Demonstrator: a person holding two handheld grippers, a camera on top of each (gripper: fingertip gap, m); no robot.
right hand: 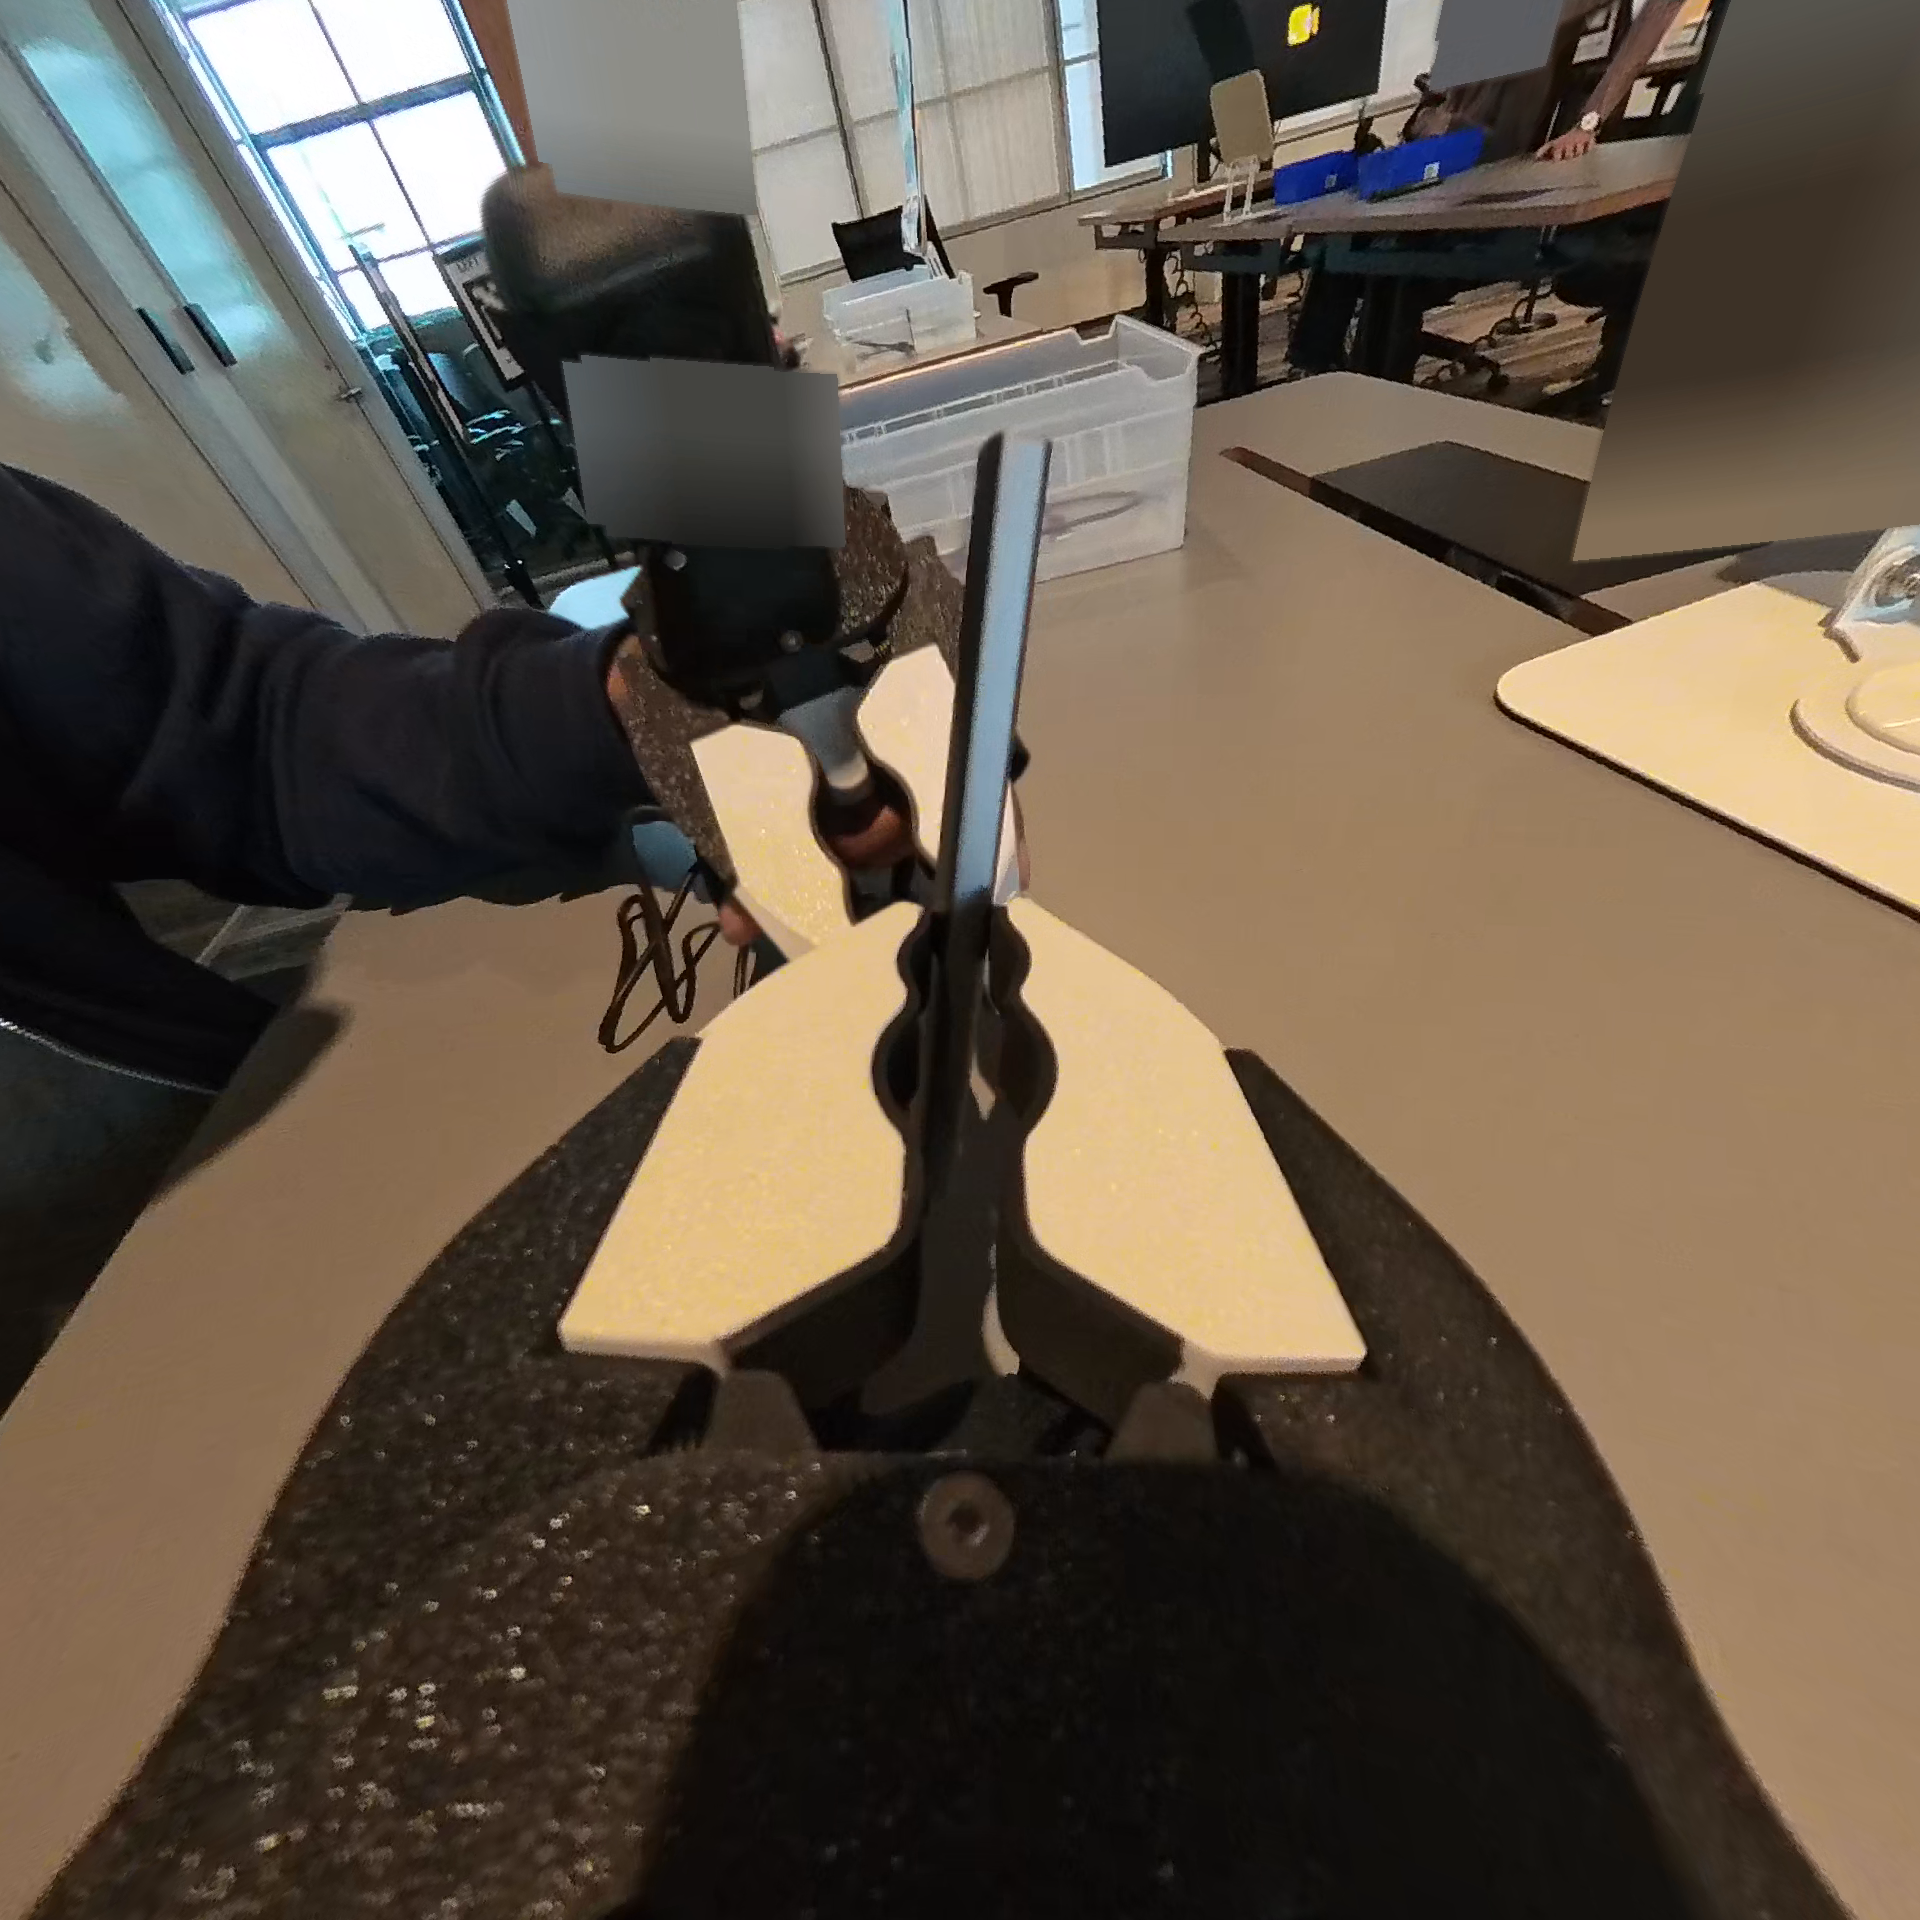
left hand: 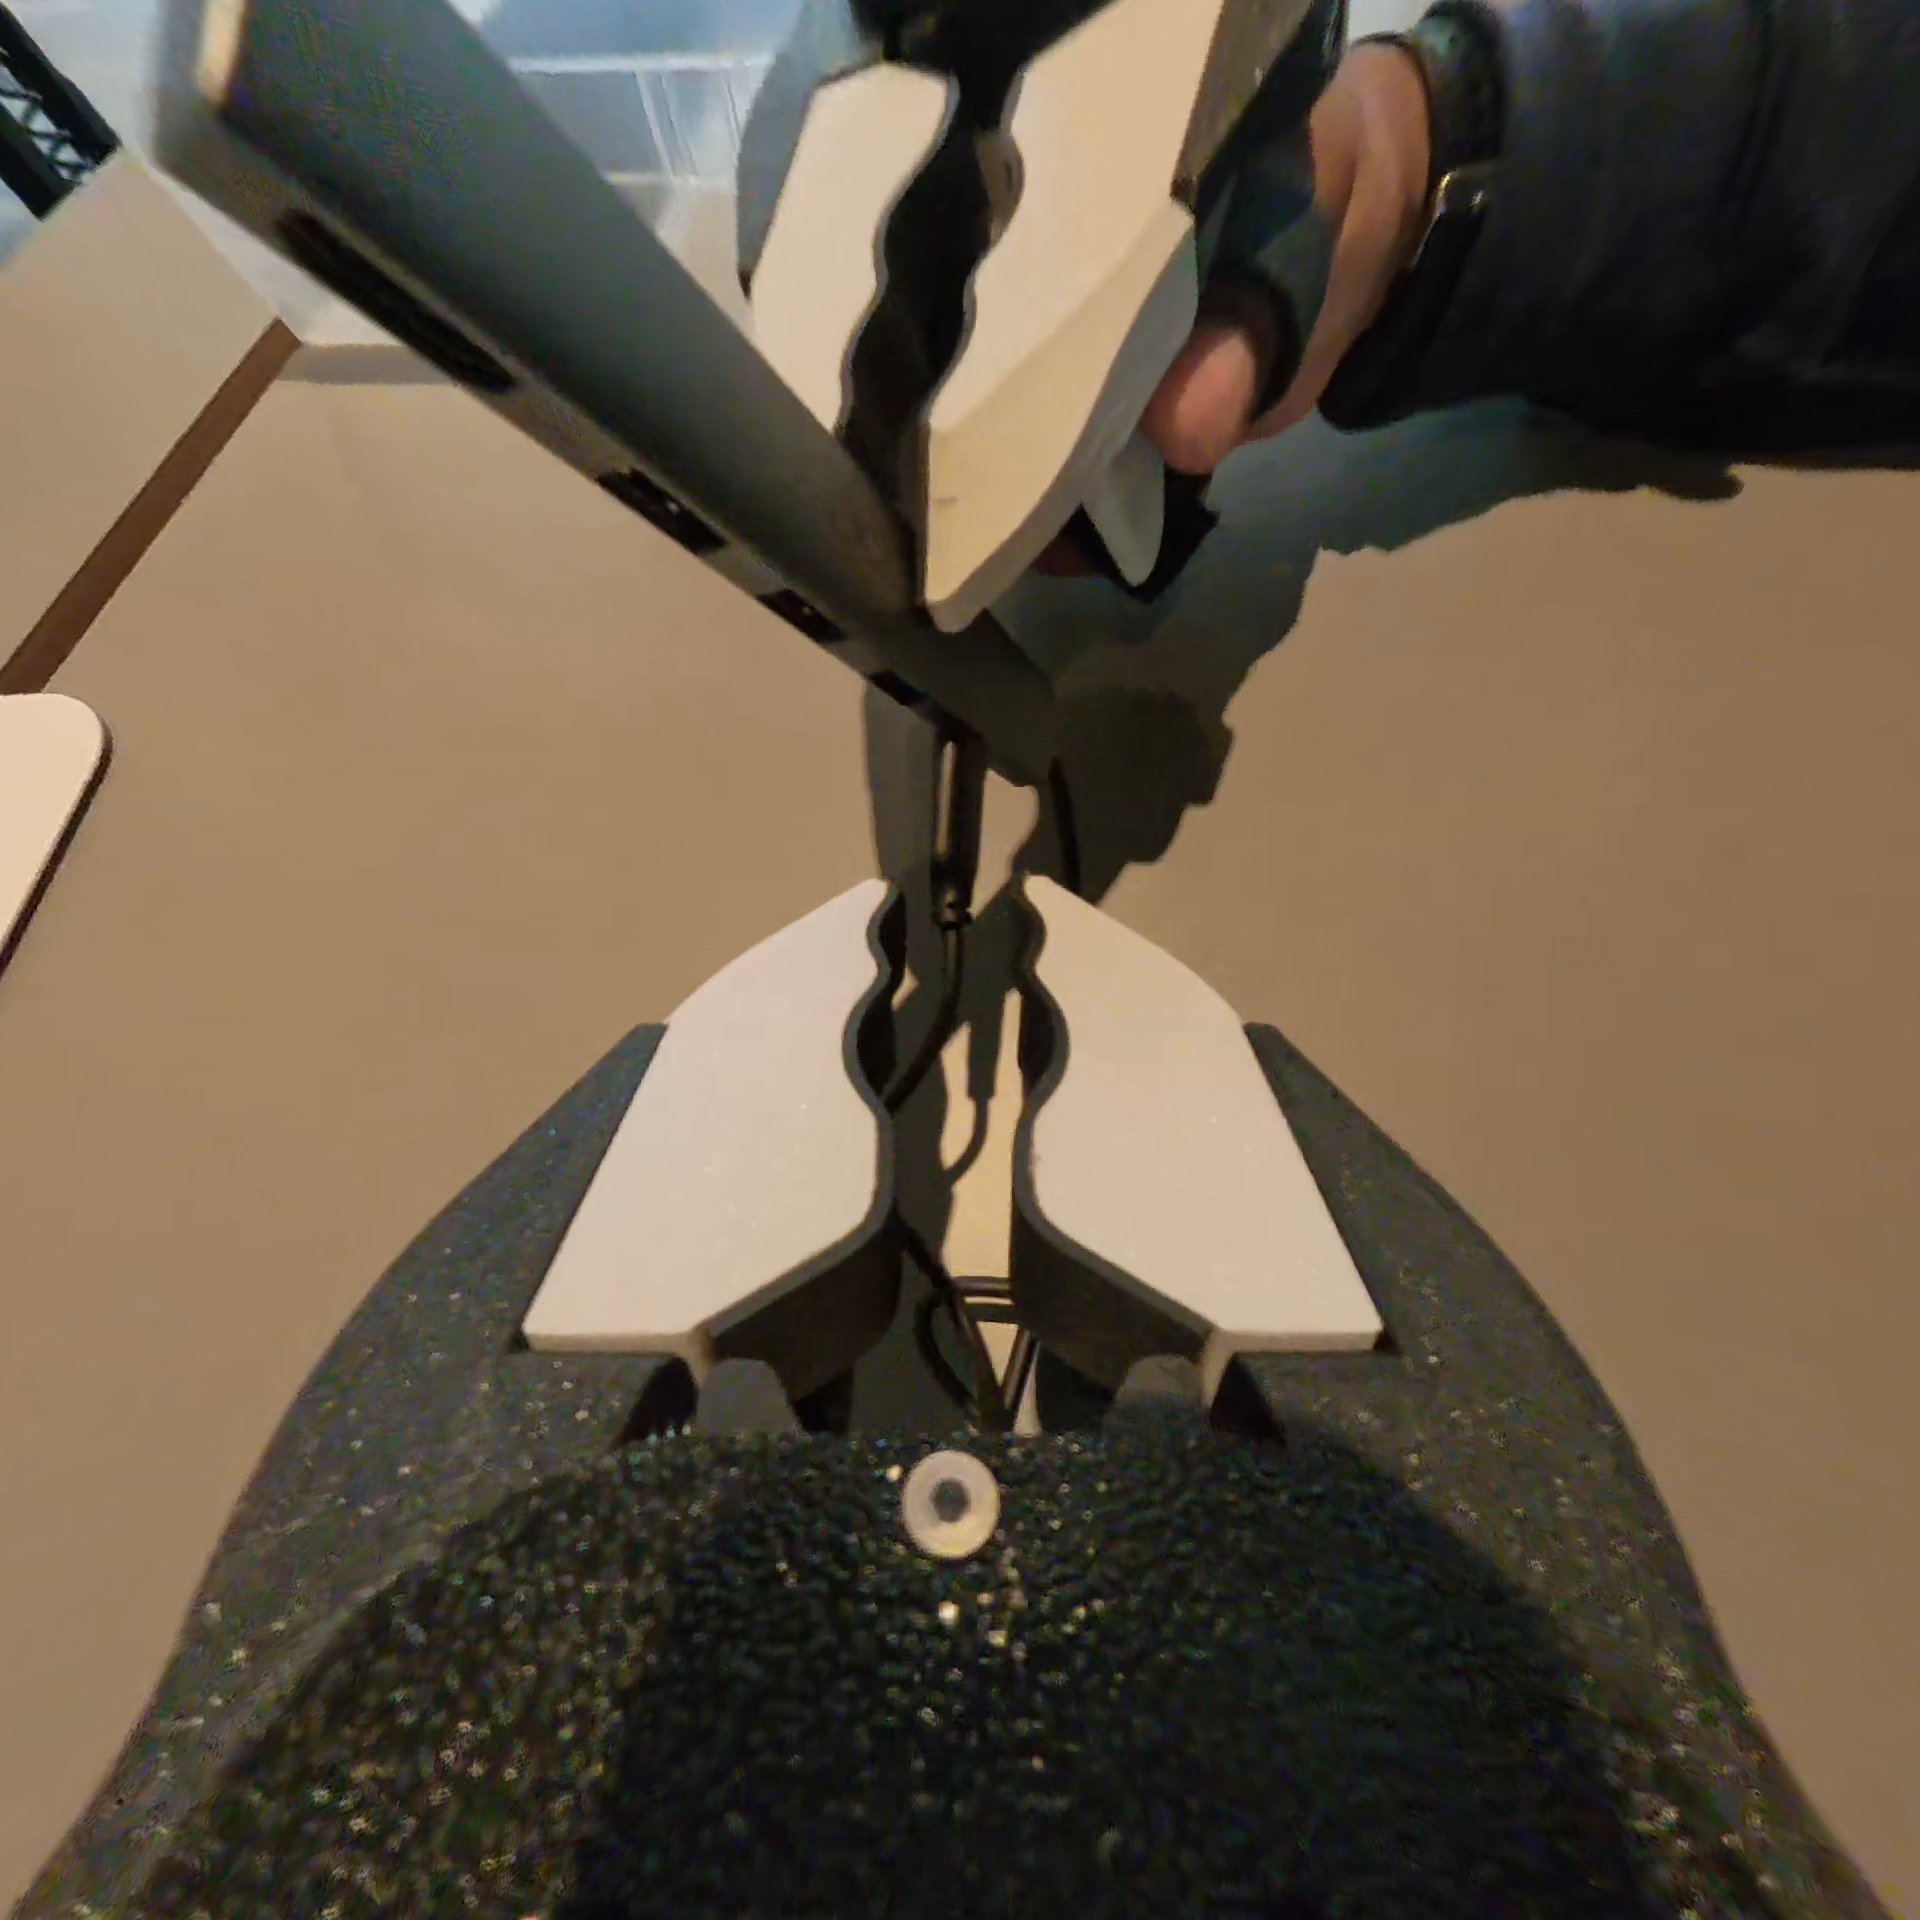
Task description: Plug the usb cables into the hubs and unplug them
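Here the right gripper [right hand: 961,925] is closed on the hub [right hand: 992,665], a long grey bar that it holds in the air above the table [right hand: 1351,935], with the port side turned to the left gripper [left hand: 956,899]. In the left wrist view the hub crosses the picture diagonally, and its ports run down along one edge. The plug [left hand: 951,821] sits at the lowest end of the hub, just in front of the left fingertips, and the thin black cable [left hand: 914,1049] goes back between the fingers. The left jaws stand a little apart; I cannot tell if they press the cable or only surround it, and I also cannot see if the plug is fully seated in its port.

I judge that the step is the insertion or removal of this plug. To do it well, the right gripper should keep the hub steady and not let it turn. The left should grip the plug body, not the cable, and move straight along the axis of the port, without bending sideways
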